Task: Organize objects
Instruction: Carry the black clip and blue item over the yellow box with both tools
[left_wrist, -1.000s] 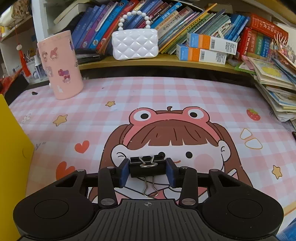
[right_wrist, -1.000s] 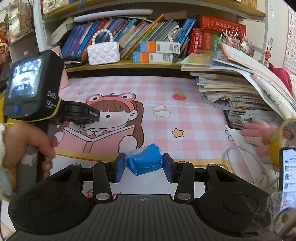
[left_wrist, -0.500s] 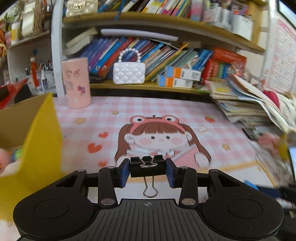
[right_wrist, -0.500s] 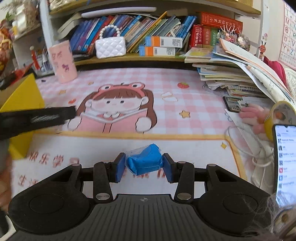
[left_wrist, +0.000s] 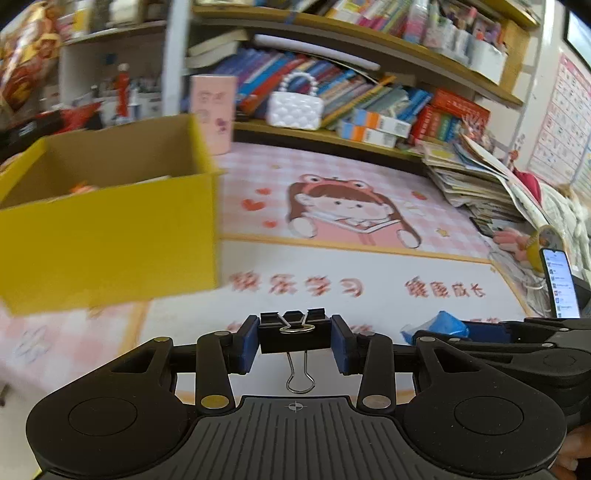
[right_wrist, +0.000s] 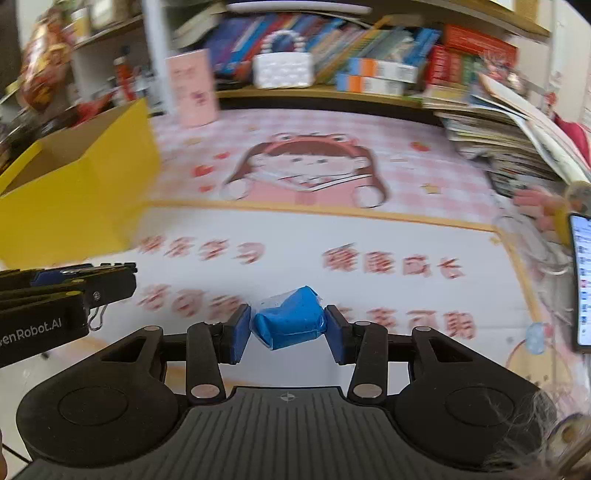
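Two tools are up over the bench, each pinching one thing. The left tool grips one black clip between its blue pads, one wire loop hanging below it. The right tool squeezes one blue packet. One yellow box stands on the pink mat, open at the top; both tools hang near its right side, the left one closer, and both things are outside the box. Behind the box stand one pink cup and one white purse. One phone is lit far right of the box.
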